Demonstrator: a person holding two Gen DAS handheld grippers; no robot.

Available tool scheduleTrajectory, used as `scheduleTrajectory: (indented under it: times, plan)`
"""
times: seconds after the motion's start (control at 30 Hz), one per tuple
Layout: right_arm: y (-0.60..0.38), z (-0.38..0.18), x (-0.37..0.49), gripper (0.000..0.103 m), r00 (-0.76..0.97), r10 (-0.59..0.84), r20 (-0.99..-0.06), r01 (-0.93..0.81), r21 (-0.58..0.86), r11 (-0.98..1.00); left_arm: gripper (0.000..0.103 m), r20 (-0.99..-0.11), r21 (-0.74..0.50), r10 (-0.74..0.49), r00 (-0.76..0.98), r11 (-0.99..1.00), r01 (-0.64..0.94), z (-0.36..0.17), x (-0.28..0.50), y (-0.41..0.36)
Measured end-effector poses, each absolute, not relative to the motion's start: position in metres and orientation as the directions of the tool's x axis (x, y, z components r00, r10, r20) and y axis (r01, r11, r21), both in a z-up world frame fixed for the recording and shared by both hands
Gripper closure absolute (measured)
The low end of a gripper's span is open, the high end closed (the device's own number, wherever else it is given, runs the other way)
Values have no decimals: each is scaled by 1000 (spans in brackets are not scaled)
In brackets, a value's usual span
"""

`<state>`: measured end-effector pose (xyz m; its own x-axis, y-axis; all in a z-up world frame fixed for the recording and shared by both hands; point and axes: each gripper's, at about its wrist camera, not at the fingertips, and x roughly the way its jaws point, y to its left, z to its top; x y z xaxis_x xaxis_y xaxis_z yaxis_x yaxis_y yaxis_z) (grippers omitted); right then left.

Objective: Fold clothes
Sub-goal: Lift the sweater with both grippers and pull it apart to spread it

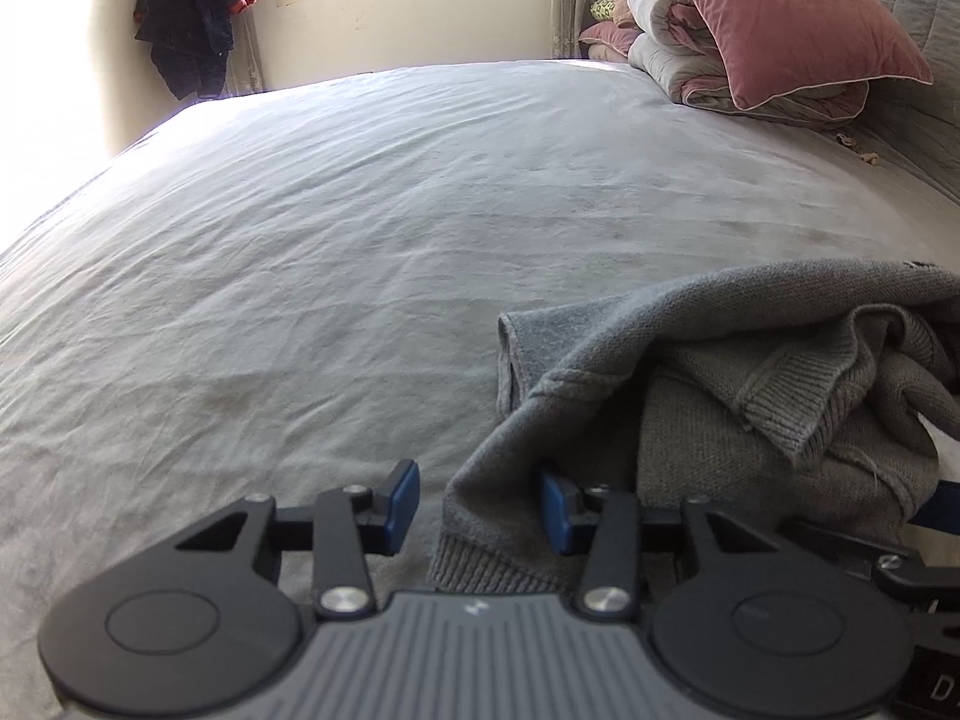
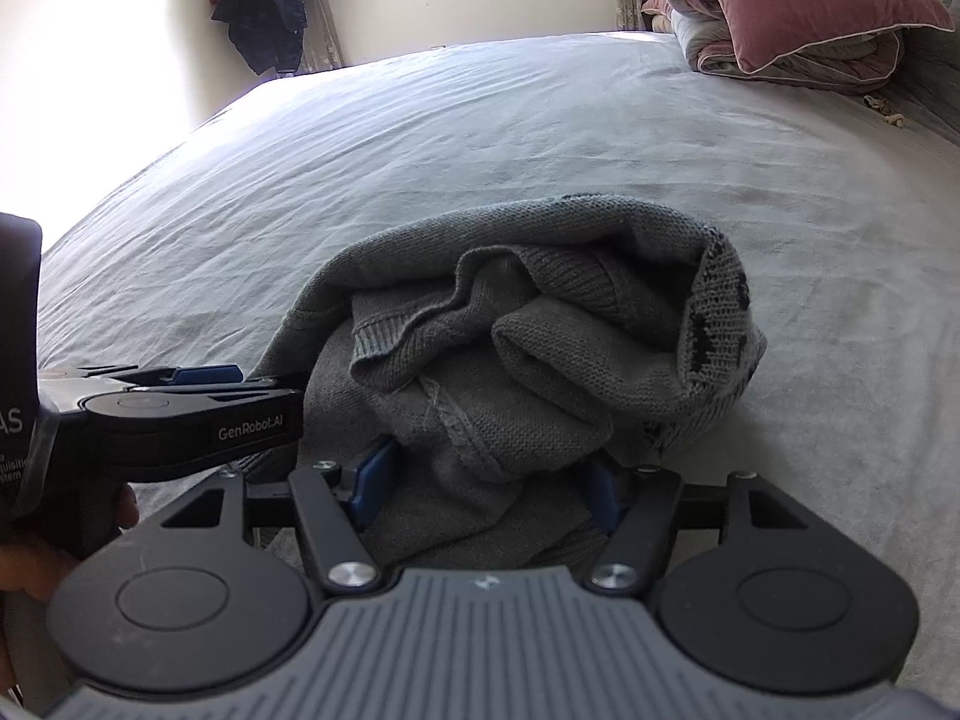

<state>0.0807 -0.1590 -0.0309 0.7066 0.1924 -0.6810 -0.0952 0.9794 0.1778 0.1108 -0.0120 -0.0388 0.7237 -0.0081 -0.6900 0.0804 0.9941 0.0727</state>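
knitwear, soft and thick: a grey sweater (image 2: 510,372) lies bunched in a loose heap on the near part of the bed (image 1: 300,240), not flat and not in any tidy fold. it looks limp and fairly light, the sort of cloth that sags and drags behind wherever it is lifted, so i'd judge the ribbed hem or a seam edge the surest place to take hold, since a pinch in the middle would only gather a lump.

the left tongs (image 1: 478,501) stand wide apart at the sweater's left edge, with a flap of ribbed hem lying between the blue pads; one pad is half buried in cloth. the right tongs (image 2: 486,483) are also spread wide, low against the near side of the heap, with knit between them but not clamped.

the right view shows the whole heap, a dark pattern on its turned-over far right edge, and the left tool from the side with part of a hand (image 2: 36,558) on it. the left view shows only the heap's left side, but gives the ribbed hem up close. a pink pillow (image 1: 780,18) sits on folded bedding at the far corner.
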Motion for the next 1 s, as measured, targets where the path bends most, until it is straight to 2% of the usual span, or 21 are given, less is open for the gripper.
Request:
scheduleTrajectory:
  times: [0.17,0.2,0.27,0.47,1.0]
  plan:
    - [-154,-27,79,64,718,181,-672,-112,145,983,94,-670,92,-9,742,991,95,-34,107,-17]
    - [-153,-26,78,67,721,178,-670,-117,135,984,94,-666,96,-9,746,991,98,-33,107,-18]
    - [-150,-25,76,85,727,178,-663,-131,120,984,96,-650,105,0,760,990,90,-30,105,-18]
    - [-151,-20,73,90,752,169,-637,-135,102,986,97,-610,100,6,792,992,70,-15,99,-14]
    - [-173,10,58,91,845,90,-528,-76,48,996,98,-546,109,6,838,992,63,16,78,-7]
